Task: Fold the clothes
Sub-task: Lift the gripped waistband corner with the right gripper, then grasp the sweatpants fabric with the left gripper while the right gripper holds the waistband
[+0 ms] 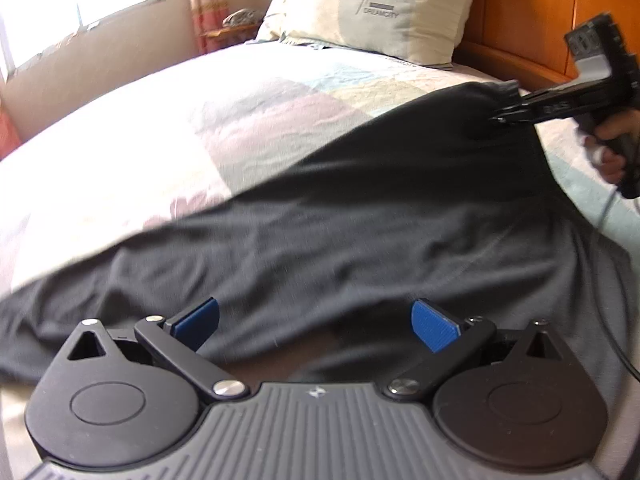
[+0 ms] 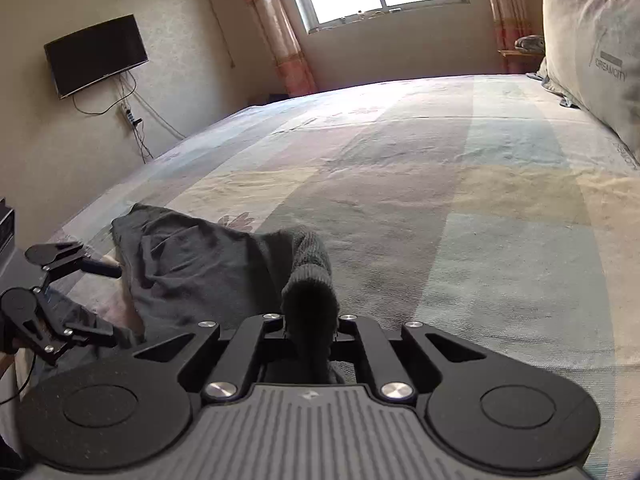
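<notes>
Pinching dark garment (image 1: 360,216) edge, right tool (image 1: 500,118) upper right lifts cloth for folding; left tool (image 1: 316,324) gapes empty over bed (image 1: 160,140).

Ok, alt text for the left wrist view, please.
A dark grey garment lies spread over a pastel patchwork bedspread, one end pinched and lifted by the right gripper at the upper right. The left gripper hovers over the near edge, jaws open. A pillow leans against the wooden headboard.
</notes>
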Demonstrator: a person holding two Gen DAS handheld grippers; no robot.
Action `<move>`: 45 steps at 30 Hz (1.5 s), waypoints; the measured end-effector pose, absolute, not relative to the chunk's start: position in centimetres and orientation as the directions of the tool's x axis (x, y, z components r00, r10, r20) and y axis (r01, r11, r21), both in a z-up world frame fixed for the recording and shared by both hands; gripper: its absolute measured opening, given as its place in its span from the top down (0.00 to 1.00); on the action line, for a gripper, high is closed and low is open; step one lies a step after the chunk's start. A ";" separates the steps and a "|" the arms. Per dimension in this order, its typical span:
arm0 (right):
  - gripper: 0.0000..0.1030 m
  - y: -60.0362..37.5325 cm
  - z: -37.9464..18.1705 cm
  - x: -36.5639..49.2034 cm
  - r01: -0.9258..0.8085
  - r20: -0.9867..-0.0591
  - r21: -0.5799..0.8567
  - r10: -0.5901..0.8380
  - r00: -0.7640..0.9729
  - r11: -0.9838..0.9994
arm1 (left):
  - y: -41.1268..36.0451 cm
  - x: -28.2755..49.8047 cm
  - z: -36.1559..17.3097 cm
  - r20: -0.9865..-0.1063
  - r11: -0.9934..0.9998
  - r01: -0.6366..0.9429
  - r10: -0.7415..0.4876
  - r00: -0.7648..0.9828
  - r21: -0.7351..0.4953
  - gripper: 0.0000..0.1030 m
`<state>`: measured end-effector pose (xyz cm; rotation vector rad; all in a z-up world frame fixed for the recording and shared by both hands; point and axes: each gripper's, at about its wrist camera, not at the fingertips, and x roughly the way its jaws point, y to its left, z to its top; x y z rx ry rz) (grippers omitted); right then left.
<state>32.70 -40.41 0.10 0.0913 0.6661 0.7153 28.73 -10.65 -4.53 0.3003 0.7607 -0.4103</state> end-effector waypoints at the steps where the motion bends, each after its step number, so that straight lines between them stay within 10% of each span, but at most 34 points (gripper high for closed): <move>1: 0.92 -40.2 0.3 32.3 -0.588 -0.533 0.291 0.639 0.555 0.755 | -10.9 29.3 -4.6 -0.716 0.874 0.468 -0.246 0.653 0.127 0.01; 32: 0.92 -37.9 0.0 24.1 -0.761 -0.602 0.239 0.707 0.371 0.603 | -16.3 33.7 -8.3 -0.519 0.511 0.481 -0.077 0.851 0.713 0.04; 45: 0.92 -37.9 -0.3 24.4 -0.753 -0.612 0.235 0.695 0.377 0.615 | -15.4 34.1 -13.9 -0.496 -0.049 0.494 -0.117 0.860 0.868 0.40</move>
